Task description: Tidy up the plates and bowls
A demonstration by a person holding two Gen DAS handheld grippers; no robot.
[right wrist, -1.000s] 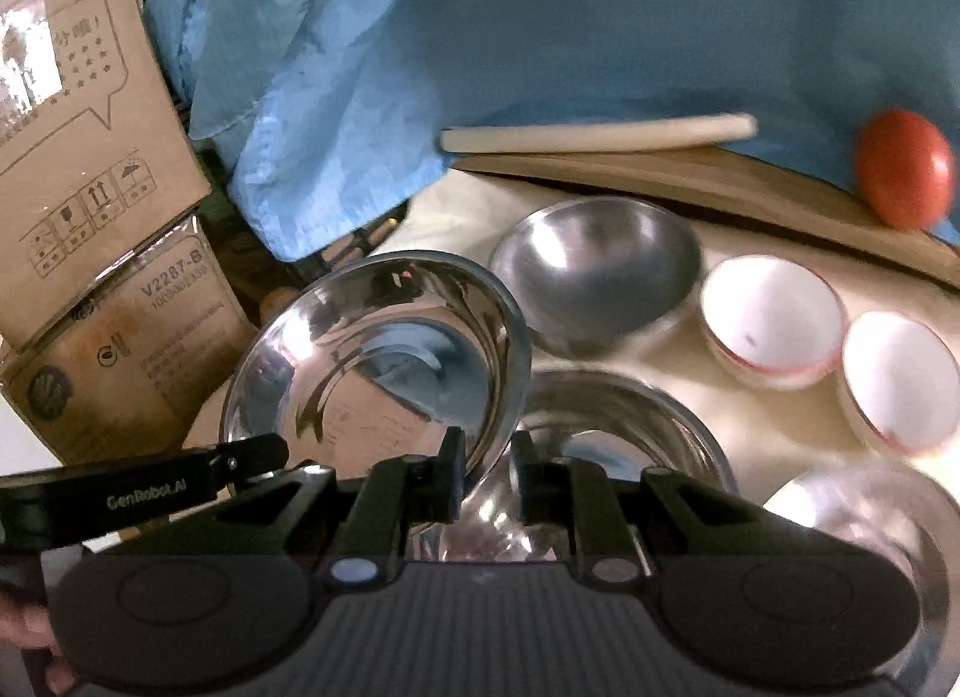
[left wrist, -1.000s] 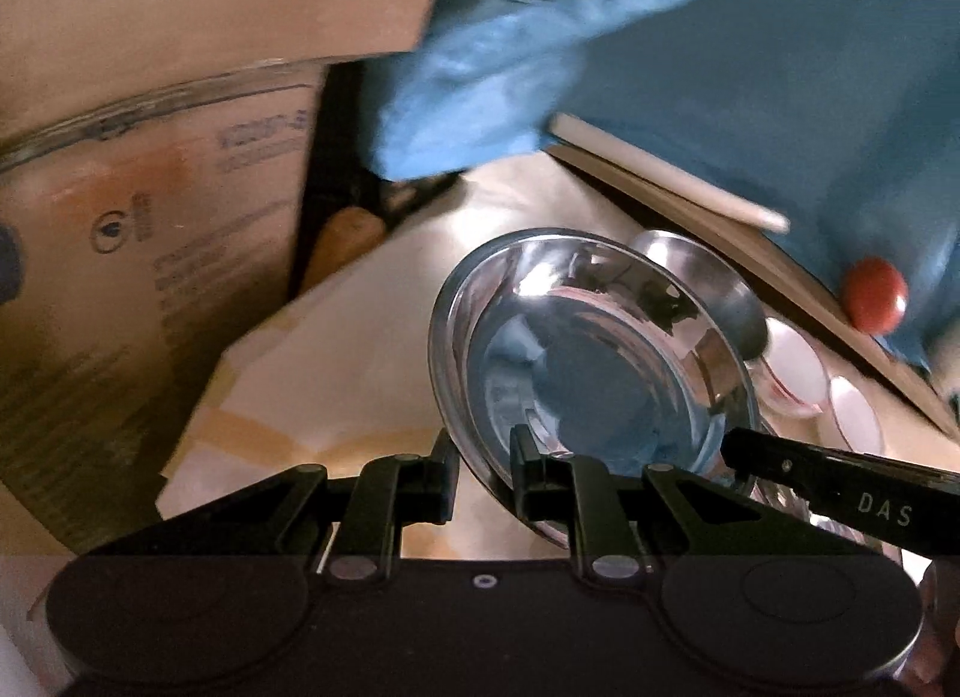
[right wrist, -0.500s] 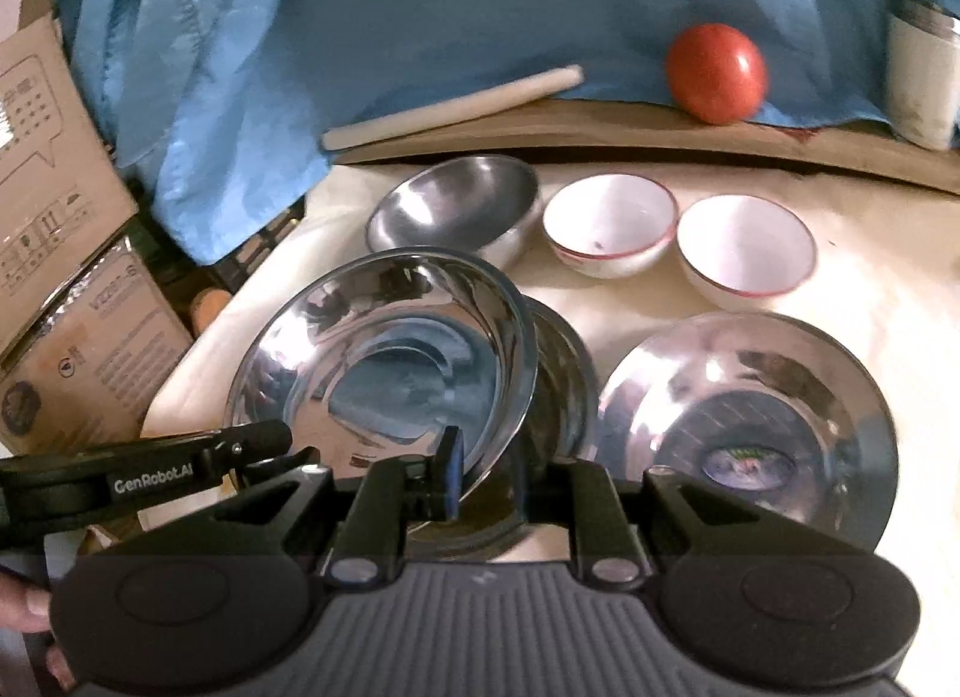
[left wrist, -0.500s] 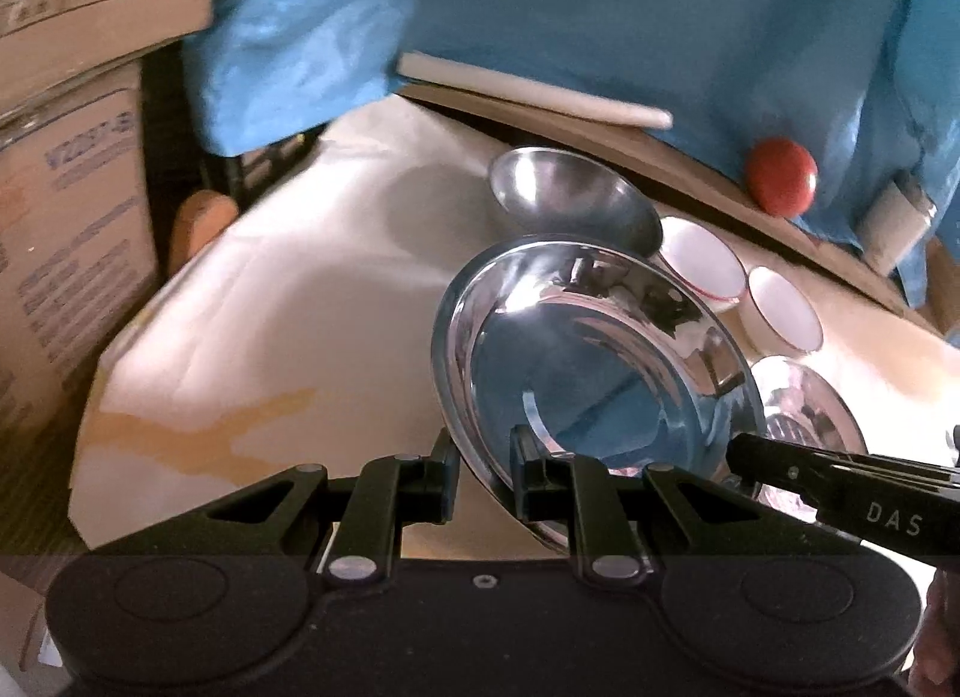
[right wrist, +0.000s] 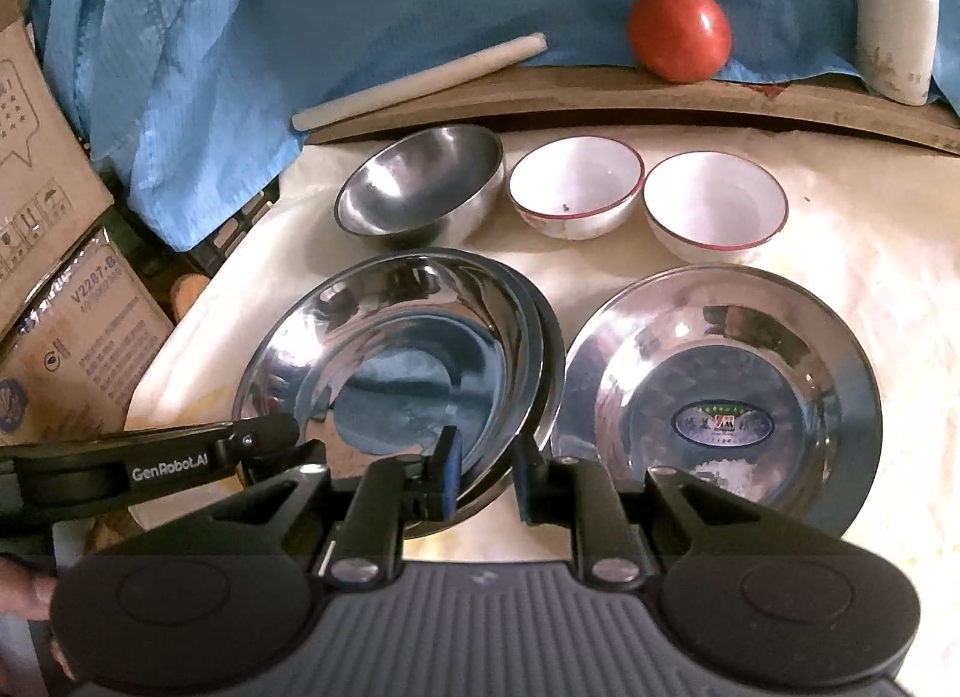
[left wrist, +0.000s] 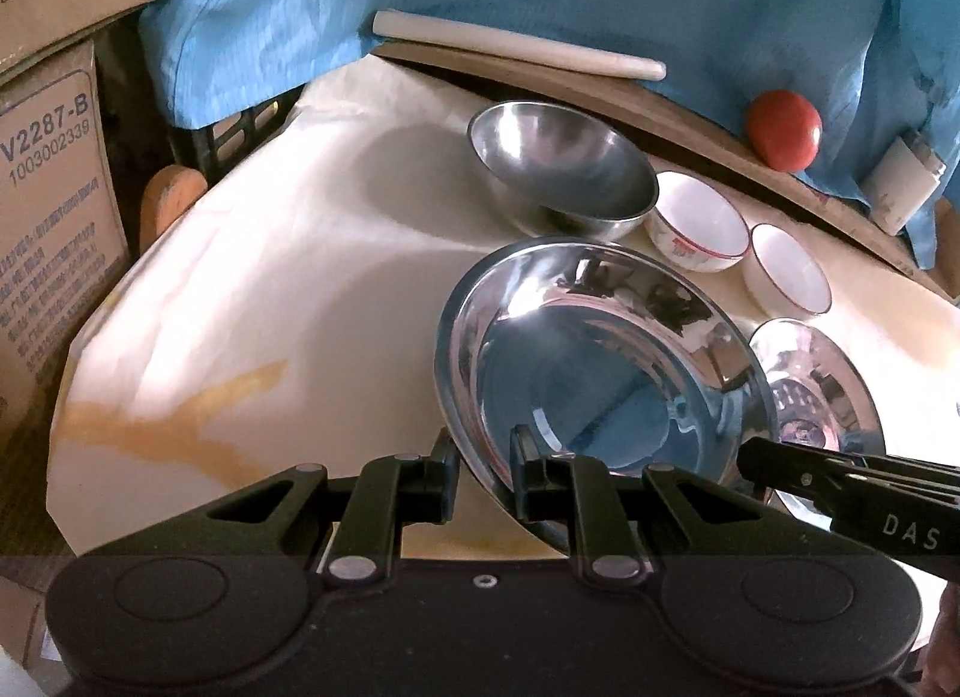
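The cream cloth-covered table (right wrist: 840, 217) carries all the dishware. At its back edge stand a steel bowl (right wrist: 420, 181) and two white bowls (right wrist: 576, 187) (right wrist: 717, 199) in a row, near one another. In front of them on the right lies a single steel plate (right wrist: 720, 391), flat.

To the left of that plate sits the work in hand: a shiny steel plate (right wrist: 396, 361) held tilted over another plate (right wrist: 549, 337) whose rim shows beneath it on the right side. Whether the upper plate already rests on the lower one cannot be told.

Both tools grip this upper plate. The left gripper (left wrist: 483, 460) is nearly closed, its jaws pinching the near-left rim (left wrist: 474, 445). The right gripper (right wrist: 486, 466) is likewise narrow, clamped on the near-right rim, with the lower plate's edge just beside its right finger.

Judgement: the governing relation is vertical. The held plate lies directly ahead of both tools and above its mate, offset slightly to the left. Seating it squarely calls for a small shift rightward before release. Neither hand is notably nearer.
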